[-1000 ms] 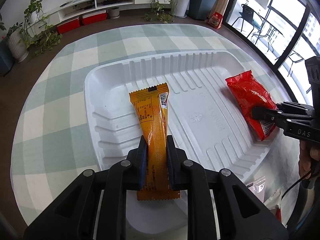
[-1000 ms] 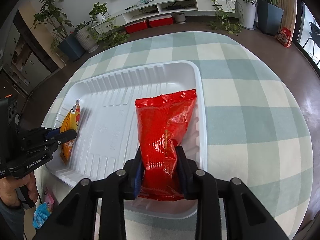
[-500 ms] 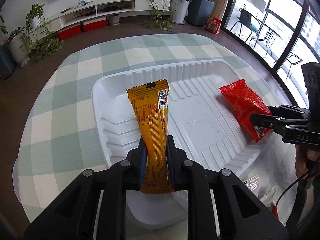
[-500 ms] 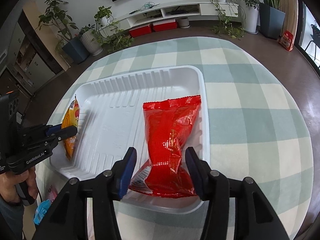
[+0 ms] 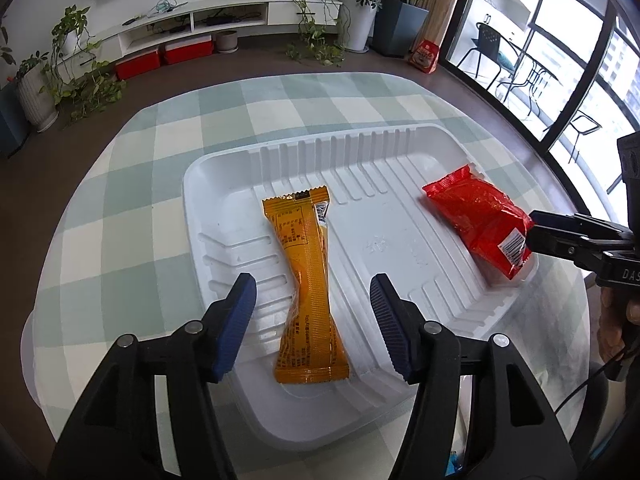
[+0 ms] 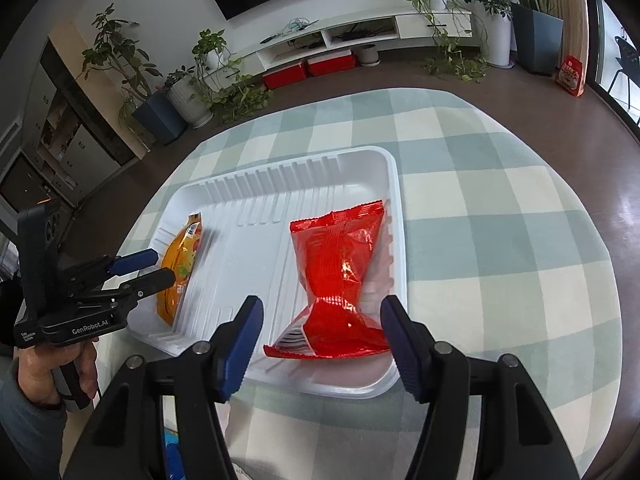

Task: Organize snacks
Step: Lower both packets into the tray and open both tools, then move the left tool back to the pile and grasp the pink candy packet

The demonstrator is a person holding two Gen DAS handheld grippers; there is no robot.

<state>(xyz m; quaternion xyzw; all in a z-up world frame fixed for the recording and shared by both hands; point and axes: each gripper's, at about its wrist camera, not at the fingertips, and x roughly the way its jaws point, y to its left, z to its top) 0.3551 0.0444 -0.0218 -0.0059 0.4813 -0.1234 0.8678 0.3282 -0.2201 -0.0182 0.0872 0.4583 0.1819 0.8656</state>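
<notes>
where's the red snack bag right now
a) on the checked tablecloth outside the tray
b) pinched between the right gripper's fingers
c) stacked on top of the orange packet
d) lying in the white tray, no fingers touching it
d: the red snack bag lies flat in the white tray near its right wall, with the right gripper fingers apart on either side, and well away from the orange packet.

the left gripper is angling downward, its jaws opening. the right gripper is doing likewise, nothing pressed between its pads.
</notes>
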